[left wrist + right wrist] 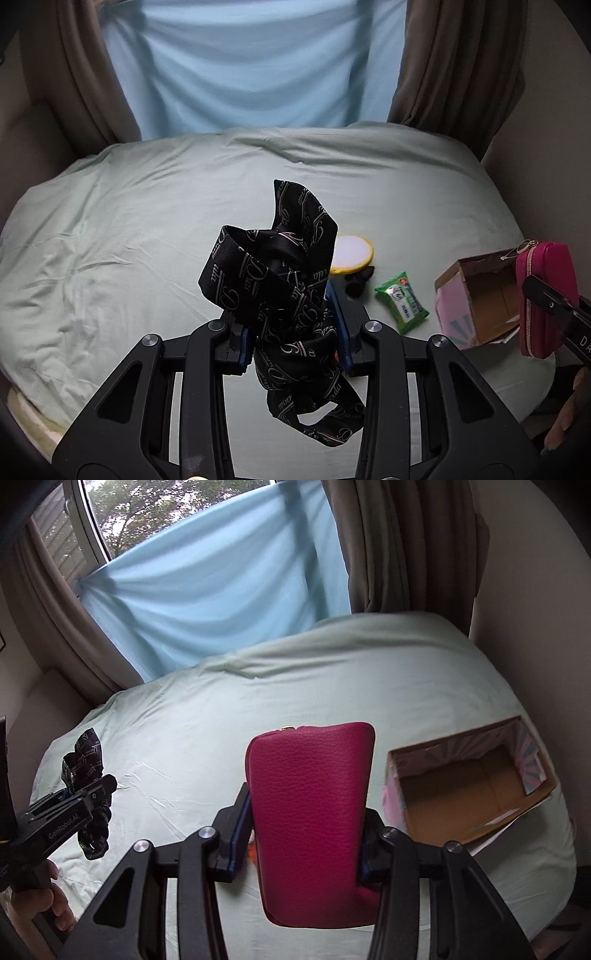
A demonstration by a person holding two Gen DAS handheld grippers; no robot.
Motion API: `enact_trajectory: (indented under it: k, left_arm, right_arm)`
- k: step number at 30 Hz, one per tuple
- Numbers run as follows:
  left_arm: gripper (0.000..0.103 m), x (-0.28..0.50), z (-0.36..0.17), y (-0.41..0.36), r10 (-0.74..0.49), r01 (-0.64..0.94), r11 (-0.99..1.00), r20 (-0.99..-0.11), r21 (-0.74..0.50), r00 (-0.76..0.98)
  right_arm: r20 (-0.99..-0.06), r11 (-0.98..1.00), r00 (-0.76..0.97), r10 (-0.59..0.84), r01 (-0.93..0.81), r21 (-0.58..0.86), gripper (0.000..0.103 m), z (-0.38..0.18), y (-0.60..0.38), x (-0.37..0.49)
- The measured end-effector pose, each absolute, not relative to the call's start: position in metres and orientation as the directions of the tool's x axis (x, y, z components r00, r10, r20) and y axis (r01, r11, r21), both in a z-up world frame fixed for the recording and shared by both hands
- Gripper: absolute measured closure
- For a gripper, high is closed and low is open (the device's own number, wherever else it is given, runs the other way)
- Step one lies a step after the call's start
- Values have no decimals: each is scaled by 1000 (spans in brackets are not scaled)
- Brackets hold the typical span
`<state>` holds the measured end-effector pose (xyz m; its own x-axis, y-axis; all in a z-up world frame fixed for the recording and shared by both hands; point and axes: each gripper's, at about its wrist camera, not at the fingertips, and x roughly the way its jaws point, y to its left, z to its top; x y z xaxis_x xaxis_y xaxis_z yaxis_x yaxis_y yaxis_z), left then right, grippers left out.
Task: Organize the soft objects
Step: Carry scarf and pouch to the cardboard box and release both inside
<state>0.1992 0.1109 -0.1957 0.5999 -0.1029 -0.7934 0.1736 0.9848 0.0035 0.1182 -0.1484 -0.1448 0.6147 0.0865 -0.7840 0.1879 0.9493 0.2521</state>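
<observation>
Left gripper [293, 341] is clamping a black patterned scarf [273, 280], dangling above the bed [110, 221]. Right gripper [299, 840] is gripping a pink pouch [310, 812] upright, just left of the open box [461, 797].

- A bed [110, 221] under a pale green sheet fills the middle of both views, creased toward the left.
- A light blue cloth [221, 602] hangs across the window [147, 509] at the top; trees show through the glass in the right wrist view, upper left.
- Brown curtains [450, 62] hang at both sides of it.
- Beige wall [535, 590] at the right edge.
</observation>
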Motion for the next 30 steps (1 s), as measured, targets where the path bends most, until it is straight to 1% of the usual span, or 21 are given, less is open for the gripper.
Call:
enact_trajectory:
  k: [3, 7, 13, 19, 26, 30]
  left_arm:
    - [72, 183, -182, 72, -108, 167, 986, -789, -8, 605]
    - [72, 168, -175, 10, -136, 176, 984, -786, -35, 604]
    - [72, 165, -188, -102, -178, 225, 973, -798, -55, 576]
    - [72, 184, -235, -201, -197, 281, 958, -857, -63, 476]
    - [72, 208, -315, -268, -163, 350, 936, -931, -41, 327]
    - [72, 217, -356, -289, -136, 386, 922, -960, -32, 245]
  right_arm:
    - [-777, 951, 623, 93, 176, 255, 61, -127, -185, 111]
    - [-782, 955, 618, 77, 179, 235, 61, -120, -233, 104]
    - [-808, 961, 587, 54, 188, 201, 61, -136, -323, 86]
    - [-852, 967, 521, 49, 189, 171, 61, -172, -394, 99]
    - [-912, 966, 402, 77, 197, 169, 61, -238, -446, 132]
    - [-935, 961, 340, 103, 210, 182, 61, -278, -463, 148]
